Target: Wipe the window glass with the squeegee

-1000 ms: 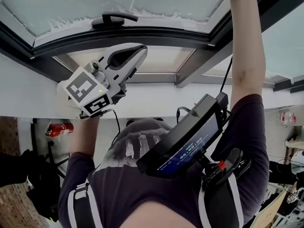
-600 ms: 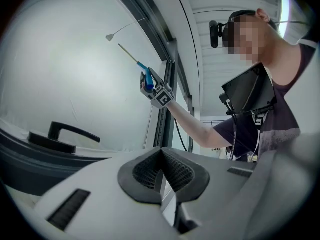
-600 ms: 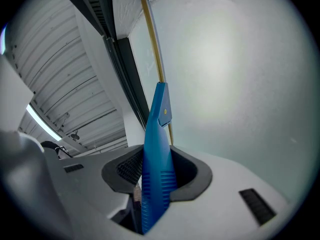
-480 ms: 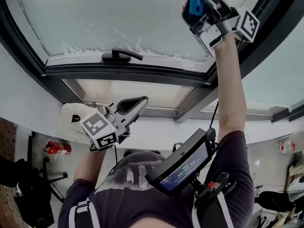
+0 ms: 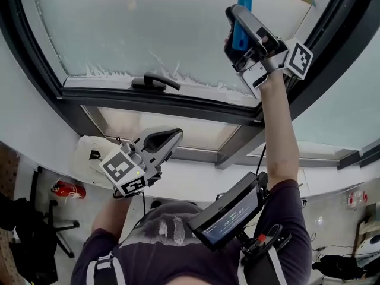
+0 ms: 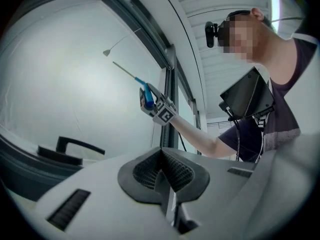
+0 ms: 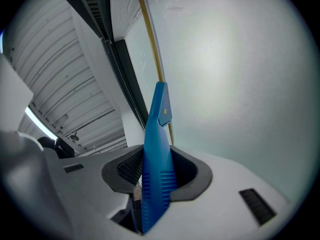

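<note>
Nearest me, the chest screen [image 5: 228, 209] sat at 5 o'clock in head view. L gripper [image 5: 169, 138] hung at 8 o'clock, below the window frame [image 5: 178, 103], jaws pressed together w/ nothing between them. Beyond it, the window handle [image 5: 155, 82] lay at 10 o'clock. R gripper [image 5: 236, 22] was up high at 1 o'clock on an outstretched arm, jaws clamped on the squeegee [image 5: 240, 37] by its blue grip. Its blade end pointed to 12, up by the window glass [image 5: 136, 22]. Couldn't tell if the blade touched.
</note>
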Demonstrator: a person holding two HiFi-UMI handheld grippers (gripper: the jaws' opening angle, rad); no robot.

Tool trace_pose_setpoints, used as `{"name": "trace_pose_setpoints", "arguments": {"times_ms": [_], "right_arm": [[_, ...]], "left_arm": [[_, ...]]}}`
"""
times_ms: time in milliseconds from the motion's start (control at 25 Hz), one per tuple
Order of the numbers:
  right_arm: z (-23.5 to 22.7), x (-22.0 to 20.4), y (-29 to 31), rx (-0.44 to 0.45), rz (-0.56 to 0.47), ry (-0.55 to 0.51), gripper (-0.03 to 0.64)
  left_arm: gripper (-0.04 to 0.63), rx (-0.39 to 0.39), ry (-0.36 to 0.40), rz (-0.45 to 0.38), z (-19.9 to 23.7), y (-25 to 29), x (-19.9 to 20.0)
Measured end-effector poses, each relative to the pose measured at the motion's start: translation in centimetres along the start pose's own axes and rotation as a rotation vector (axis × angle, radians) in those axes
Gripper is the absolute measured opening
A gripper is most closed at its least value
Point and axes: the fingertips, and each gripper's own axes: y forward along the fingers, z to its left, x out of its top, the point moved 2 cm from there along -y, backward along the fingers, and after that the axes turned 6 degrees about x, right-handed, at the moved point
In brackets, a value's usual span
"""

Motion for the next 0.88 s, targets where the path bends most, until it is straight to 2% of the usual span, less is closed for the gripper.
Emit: {"name": "trace_pose_setpoints", "arguments": {"times_ms": [160, 440, 880], "right_arm": [[-0.4, -1.1, -0.8, -0.009, -0.013, 0.012, 0.133], [-1.2, -2.8, -1.8, -0.007, -0.052, 0.030, 0.133], [-2.5, -5.1, -3.2, 0.013, -0.109, 0.070, 0.133]], "left_arm": [[0.008, 0.028, 0.017, -0.031, 0.1, -0.2, 1.0], [0.008, 0.030, -0.049, -0.004, -0.8, -0.4, -1.0], [0.008, 0.040, -0.068, 0.032, -0.6, -0.9, -2.4]]}}
